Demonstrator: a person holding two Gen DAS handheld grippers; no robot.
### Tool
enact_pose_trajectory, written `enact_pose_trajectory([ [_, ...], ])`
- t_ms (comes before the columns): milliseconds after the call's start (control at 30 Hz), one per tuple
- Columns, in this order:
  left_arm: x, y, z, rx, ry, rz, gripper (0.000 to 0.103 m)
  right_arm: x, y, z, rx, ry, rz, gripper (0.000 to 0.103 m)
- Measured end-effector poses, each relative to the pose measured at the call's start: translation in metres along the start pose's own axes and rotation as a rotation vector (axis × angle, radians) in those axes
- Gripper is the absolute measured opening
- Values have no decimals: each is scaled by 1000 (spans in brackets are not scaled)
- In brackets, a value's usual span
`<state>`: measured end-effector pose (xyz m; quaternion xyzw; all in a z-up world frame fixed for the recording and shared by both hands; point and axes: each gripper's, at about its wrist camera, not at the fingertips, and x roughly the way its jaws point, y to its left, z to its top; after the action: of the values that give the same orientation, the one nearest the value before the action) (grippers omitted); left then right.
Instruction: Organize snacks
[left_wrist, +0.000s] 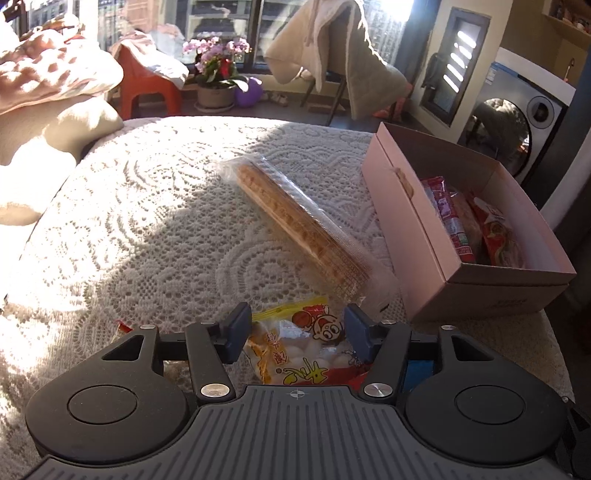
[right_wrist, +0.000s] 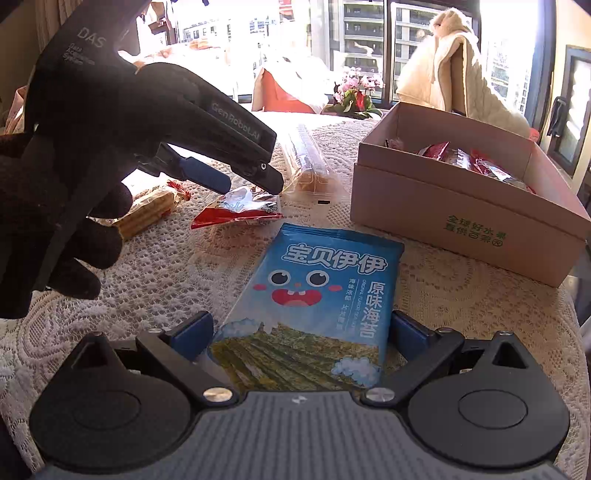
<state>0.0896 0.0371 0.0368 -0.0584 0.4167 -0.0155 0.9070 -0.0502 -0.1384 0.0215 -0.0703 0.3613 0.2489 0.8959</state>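
Left gripper is spread, its blue pads either side of a small red-and-yellow candy packet — not clamped yet as far as I can tell; the right wrist view shows its tips low over that same packet. Right gripper is also spread wide, straddling the near end of a blue seaweed pouch without touching it.

Landmark: pink cardboard box, open, already holding several red-wrapped snacks.

- Seaweed pouch lies flat just in front of the box. Judging by looks: very light, thin, crinkly film, brittle sheets inside — pinch a sealed edge or the short end, gently.
- Candy packet sits left of the pouch, further from the box. Soft, lumpy, slick film; grab mid-body across the narrow width.
- Long clear-wrapped biscuit stick pack lies diagonal beside the box's left wall, nearly touching. Stiff but snappable; take near the middle.
- Wafer pack is furthest left of the box.

Room: lace-covered table drops off close behind and right of the box; open cloth left of the box. Box walls are tall — lift over the rim. Lace may snag fingertips.
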Motion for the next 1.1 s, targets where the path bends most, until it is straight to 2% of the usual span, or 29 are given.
enact_pose_trajectory([
  [133,1,-7,-4,78,-14,44,64,0,1,0,0,0,1,100],
  [267,0,4,-13,107,-10,123,67,0,0,0,0,0,1,100],
  [400,-2,16,-11,54,-4,79,66,0,1,0,0,0,1,100],
  [500,-3,16,-10,64,6,51,63,0,0,0,-1,0,1,100],
  [600,-11,14,-19,102,-4,9,58,2,1,0,-3,6,7,102],
  [667,-21,20,-30,83,-13,-46,57,2,1,1,-7,18,4,103],
  [733,-32,27,-39,64,-11,-71,56,3,3,3,-6,35,-3,103],
  [867,-53,38,-57,45,-9,-82,11,3,8,8,-46,76,-6,103],
  [967,-59,39,-67,55,6,-100,13,2,0,21,-41,138,37,99],
  [1100,-63,34,-72,73,0,-118,19,-8,-17,35,63,105,42,97],
])
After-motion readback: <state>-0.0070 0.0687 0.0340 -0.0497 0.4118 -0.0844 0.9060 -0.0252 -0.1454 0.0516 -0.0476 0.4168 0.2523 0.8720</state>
